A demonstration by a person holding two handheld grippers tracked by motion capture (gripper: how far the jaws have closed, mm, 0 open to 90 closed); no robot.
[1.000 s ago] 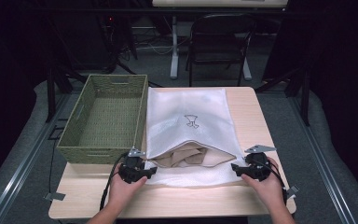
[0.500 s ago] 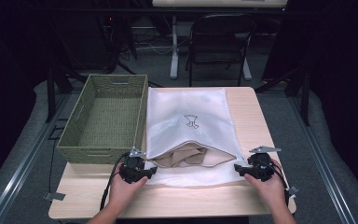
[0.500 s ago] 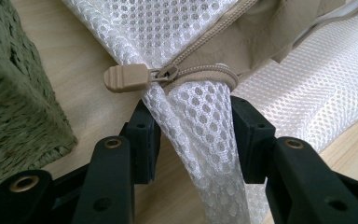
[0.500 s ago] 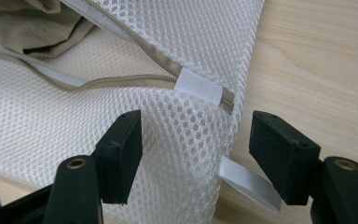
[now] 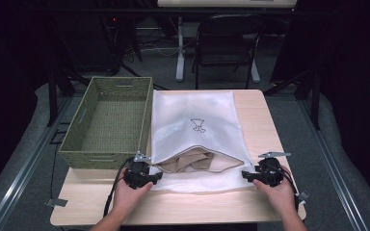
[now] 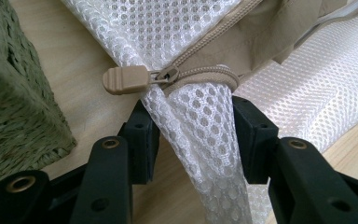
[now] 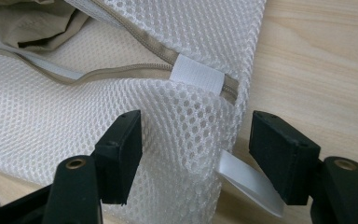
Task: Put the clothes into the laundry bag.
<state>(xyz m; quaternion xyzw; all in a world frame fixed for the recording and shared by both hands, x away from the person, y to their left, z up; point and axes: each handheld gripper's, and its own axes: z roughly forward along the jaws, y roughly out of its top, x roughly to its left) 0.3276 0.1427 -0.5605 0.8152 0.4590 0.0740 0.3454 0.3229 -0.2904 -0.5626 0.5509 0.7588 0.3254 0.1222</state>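
White mesh bag (image 5: 197, 120) lies flat on the tabletop (image 5: 260, 110), just beside a green woven basket (image 5: 108, 120), its zipped mouth gaping at the near edge with beige cloth (image 5: 192, 162) showing inside. Left hand-held gripper (image 5: 149, 177) sits at the bag's near left corner, jaws spread, a ridge of mesh rising between them below the tan zipper pull (image 6: 126, 79). Right hand-held gripper (image 5: 247, 175) sits at the near right corner, jaws released, straddling loose mesh by a white tab (image 7: 196, 74).
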